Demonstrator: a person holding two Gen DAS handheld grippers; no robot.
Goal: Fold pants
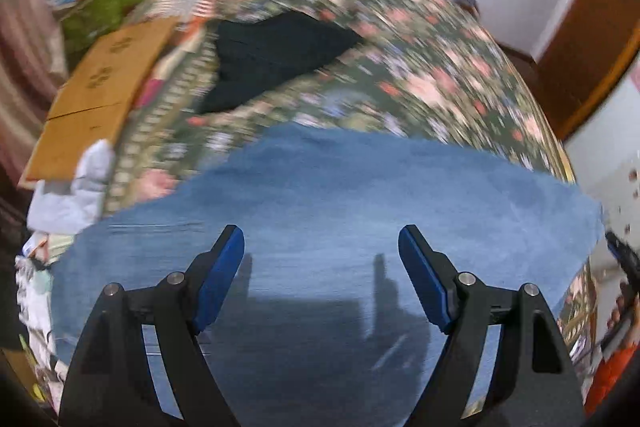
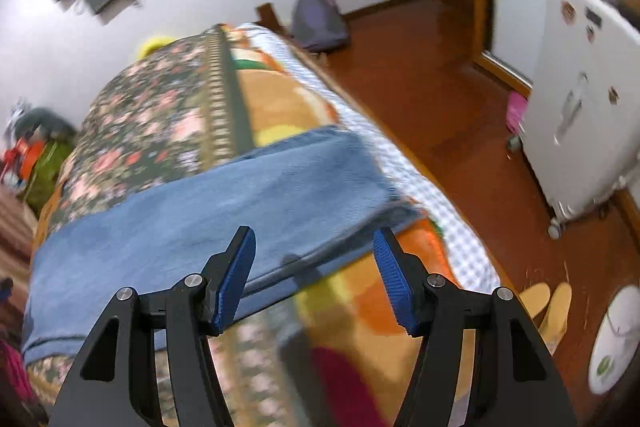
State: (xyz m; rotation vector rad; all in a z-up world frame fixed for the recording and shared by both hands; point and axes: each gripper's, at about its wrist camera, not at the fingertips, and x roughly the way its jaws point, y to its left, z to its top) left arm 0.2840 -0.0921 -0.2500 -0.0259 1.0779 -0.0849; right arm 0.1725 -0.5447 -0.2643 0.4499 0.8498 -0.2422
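- The blue denim pants (image 1: pixel 320 211) lie flat across the bed's floral bedspread (image 1: pixel 400 67), reaching from side to side.
- The left gripper (image 1: pixel 321 247) hangs over the middle of the denim, fingers (image 1: pixel 224 275) spread wide, holding nothing.
- The right gripper (image 2: pixel 314 251) has its fingers (image 2: pixel 394 279) apart and empty, above the pants' near edge at their right end.
- That right end (image 2: pixel 352 163) lies close to the bed's right edge, beside a checkered sheet (image 2: pixel 420 187).
- Far of the pants, a black garment (image 1: pixel 272 55) lies on bedspread.
- Right of the bed, wooden floor (image 2: pixel 440 87) lies open.
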